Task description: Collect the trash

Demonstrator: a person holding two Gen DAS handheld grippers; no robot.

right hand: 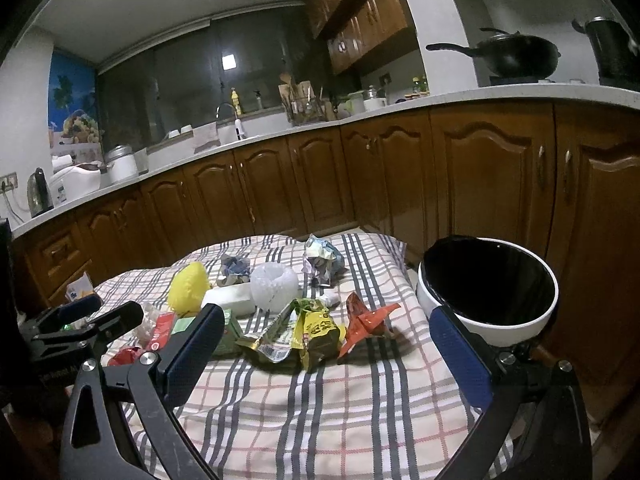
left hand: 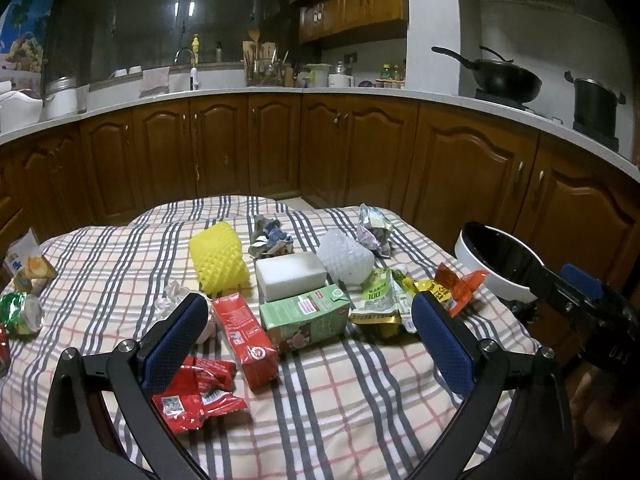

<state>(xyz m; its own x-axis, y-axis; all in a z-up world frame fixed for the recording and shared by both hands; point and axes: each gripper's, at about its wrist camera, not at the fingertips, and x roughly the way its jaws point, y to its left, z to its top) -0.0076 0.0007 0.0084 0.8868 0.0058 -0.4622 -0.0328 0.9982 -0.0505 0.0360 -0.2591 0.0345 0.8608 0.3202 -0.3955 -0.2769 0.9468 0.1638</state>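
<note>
Status check, trash collection. The worktop, under a plaid cloth, carries what looks like the full litter load; I judge the task barely begun, if at all.

The bin, white with a black liner, sits just off the worktop's right edge. Its inside reads as plain black; I cannot tell whether anything is in it.

Left to collect, largest first: yellow foam net, white foam net, white block, green carton, red carton, green pouch, orange wrapper, red wrapper, two crumpled paper wads at the far side. More scraps lie at the left edge, including a small carton.

My left claw is spread wide, empty, above the cartons. My right claw is likewise spread, empty, facing the pouch and orange wrapper, bin just right.
</note>
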